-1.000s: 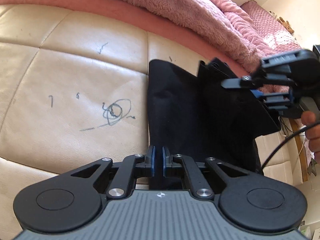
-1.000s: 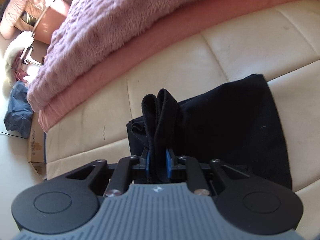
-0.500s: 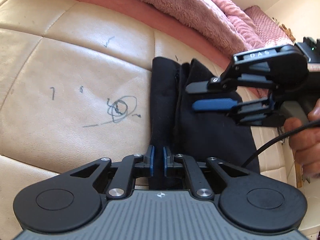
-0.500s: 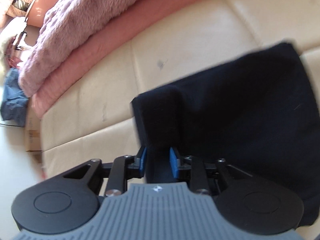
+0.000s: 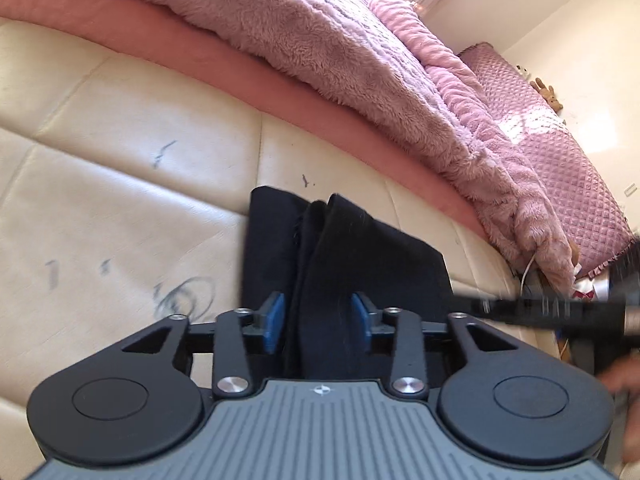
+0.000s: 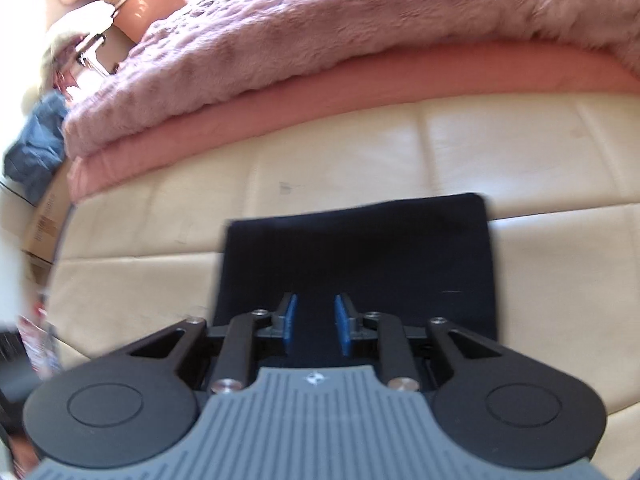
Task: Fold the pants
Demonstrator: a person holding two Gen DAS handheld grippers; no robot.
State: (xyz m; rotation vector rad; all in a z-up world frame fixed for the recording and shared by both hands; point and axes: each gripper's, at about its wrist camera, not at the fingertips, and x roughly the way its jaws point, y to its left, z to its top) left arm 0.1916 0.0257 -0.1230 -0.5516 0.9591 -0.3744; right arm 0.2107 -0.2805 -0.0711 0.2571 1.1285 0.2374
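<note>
I see the black pants (image 5: 344,256) folded on the cream sofa cushion (image 5: 120,200) below the pink blanket (image 5: 320,48), with my left gripper (image 5: 318,318) and right gripper (image 6: 314,322) both spread apart, fabric loose between the fingers.

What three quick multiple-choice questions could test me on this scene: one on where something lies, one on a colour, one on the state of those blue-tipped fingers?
1. Where do the pants lie?
A. on the cream cushion
B. on the pink blanket
C. on the floor

2. What colour are the pants?
A. blue
B. black
C. pink

3. How do the left gripper fingers stand?
A. shut tight on cloth
B. apart, cloth between them
C. out of view

Answers:
1. A, cream leather shows around the cloth.
2. B, the cloth is dark black in both views.
3. B, the blue pads stand apart either side of the bunched fold.
</note>
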